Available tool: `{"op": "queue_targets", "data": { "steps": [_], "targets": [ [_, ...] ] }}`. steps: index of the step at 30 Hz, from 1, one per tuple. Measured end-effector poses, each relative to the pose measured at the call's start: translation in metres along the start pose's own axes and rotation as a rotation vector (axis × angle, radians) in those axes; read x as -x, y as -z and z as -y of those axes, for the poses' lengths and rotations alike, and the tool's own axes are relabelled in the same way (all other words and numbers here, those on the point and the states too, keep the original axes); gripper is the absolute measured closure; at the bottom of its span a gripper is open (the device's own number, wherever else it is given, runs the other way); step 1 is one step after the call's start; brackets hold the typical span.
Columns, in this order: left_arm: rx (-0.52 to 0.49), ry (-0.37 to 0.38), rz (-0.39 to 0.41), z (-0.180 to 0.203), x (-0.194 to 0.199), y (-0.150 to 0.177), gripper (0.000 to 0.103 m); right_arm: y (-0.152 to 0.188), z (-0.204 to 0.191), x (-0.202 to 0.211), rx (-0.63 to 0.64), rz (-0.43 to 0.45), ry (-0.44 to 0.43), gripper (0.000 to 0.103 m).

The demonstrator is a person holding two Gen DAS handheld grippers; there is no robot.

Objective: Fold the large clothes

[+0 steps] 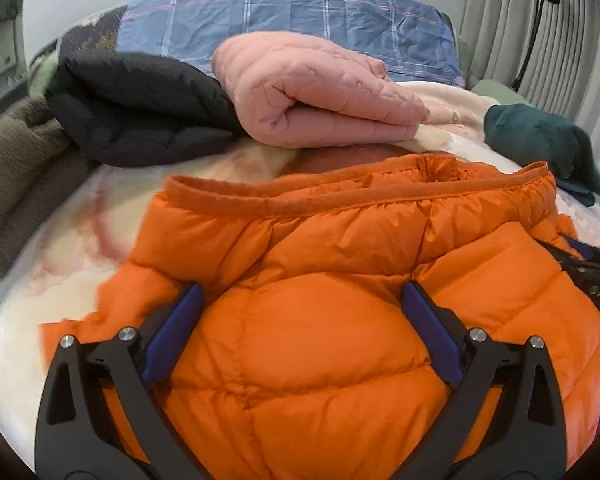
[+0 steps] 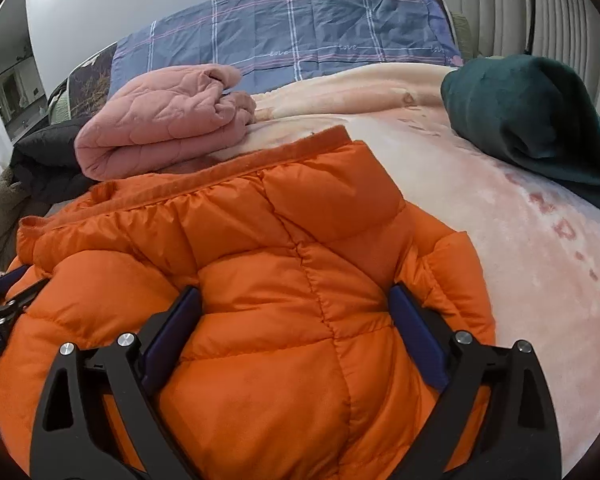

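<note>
- Pale pink blanket [image 2: 500, 240] covers the bed.
- Orange puffer jacket [image 1: 320, 280] lies on it, in front of a folded pink quilted garment [image 1: 320, 100].
- Left gripper [image 1: 302, 300] and right gripper [image 2: 296, 304]: jaws spread wide over the jacket, not clamping it.

The word "love" repeating in thin white script along a stripe of the blue plaid sheet [image 2: 300, 40], large pink letters running down the cream blanket [image 2: 540, 260] — too smeared for reading
</note>
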State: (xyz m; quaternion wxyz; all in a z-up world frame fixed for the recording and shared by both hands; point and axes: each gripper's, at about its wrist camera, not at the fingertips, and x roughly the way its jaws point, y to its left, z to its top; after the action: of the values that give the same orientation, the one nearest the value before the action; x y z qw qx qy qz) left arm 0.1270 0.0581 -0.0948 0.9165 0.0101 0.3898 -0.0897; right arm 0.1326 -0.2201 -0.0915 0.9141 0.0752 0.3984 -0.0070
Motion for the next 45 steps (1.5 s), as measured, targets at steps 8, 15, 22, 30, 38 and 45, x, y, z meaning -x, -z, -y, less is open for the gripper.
{"op": "queue_targets", "data": {
  "steps": [8,15,22,30,38,45],
  "targets": [
    [-0.021,-0.059,0.067,0.025,0.027,-0.056,0.004,-0.055,-0.03,0.003,-0.022,0.005,0.028,0.008],
    [0.053,-0.077,-0.099,0.017,-0.052,-0.04,0.002,-0.036,-0.027,-0.062,-0.035,-0.058,0.06,0.001],
    [0.036,-0.094,-0.088,0.02,-0.057,-0.034,0.002,-0.031,-0.029,-0.068,-0.02,-0.044,0.073,0.001],
    [0.043,-0.086,-0.086,0.017,-0.062,-0.032,0.002,-0.03,-0.03,-0.069,-0.013,-0.041,0.078,0.001],
    [-0.021,0.0,0.039,0.03,0.024,-0.024,0.004,-0.017,-0.038,0.012,0.041,0.029,0.031,0.004],
    [0.006,-0.051,-0.063,0.029,-0.015,0.008,0.002,0.016,-0.034,-0.02,0.039,-0.005,0.057,0.001]
  ]
}}
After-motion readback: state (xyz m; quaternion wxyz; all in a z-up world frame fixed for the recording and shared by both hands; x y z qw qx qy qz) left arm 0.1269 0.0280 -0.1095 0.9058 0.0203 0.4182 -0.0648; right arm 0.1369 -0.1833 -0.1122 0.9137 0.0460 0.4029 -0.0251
